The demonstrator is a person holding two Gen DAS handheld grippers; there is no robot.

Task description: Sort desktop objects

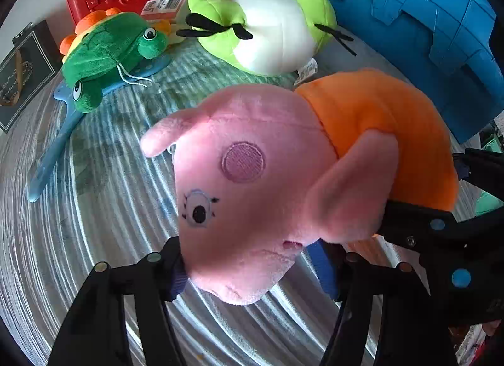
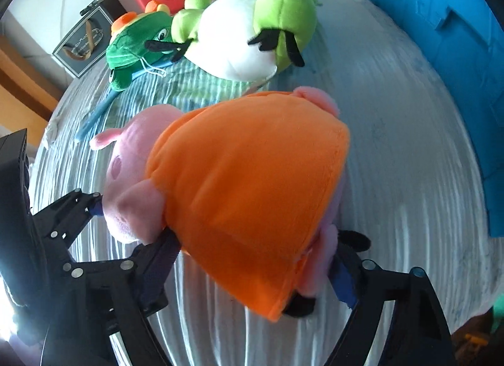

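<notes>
Striped bench (image 1: 94, 208) holds a pink pig toy (image 1: 252, 177), left tongs (image 1: 255, 268) clamping its snout, right tongs (image 2: 252, 271) clamping its orange body.

Bright daylight, fisheye-warped edges, dark corners, slight blur.

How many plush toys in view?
3. Pink pig plush in an orange dress, nearest, between both grippers' fingers; green frog plush far left on a blue paddle; green-and-white plush at the back by the blue crate. Others may be hidden.
</notes>
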